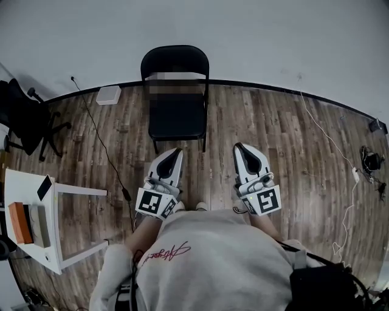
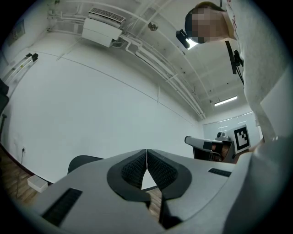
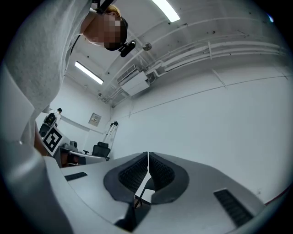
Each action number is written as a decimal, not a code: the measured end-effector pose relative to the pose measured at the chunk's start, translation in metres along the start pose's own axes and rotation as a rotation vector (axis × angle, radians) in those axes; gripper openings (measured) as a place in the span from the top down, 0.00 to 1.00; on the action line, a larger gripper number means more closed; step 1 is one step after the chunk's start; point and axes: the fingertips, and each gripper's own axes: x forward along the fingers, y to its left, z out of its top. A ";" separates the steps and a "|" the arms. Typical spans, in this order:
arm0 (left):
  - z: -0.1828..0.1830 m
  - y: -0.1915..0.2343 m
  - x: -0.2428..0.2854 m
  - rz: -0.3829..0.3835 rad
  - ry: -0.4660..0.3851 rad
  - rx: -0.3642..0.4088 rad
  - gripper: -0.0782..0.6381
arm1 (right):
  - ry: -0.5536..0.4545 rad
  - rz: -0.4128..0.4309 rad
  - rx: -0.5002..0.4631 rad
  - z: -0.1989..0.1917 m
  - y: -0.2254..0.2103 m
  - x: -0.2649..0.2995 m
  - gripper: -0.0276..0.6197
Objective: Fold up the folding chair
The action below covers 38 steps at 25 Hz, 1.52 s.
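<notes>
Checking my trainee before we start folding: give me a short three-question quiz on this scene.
1. True or false: the folding chair is already folded flat.
2. The left tool and right tool are: A) both open; B) both shut, empty; C) shut on the chair.
3. What small thing lies on the floor by the wall, left of the chair?
Key: 1 false, it stands unfolded; 2 B; 3 a white box.

I see even, cool light from ceiling tube lights [image 3: 165, 10]; shadows are faint, straight lines bow, and both gripper views go black at the corners.
</notes>
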 end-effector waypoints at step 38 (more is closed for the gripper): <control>-0.057 0.229 0.209 -0.054 -0.014 -0.474 0.61 | 0.091 -0.049 0.089 -0.127 -0.127 0.292 0.80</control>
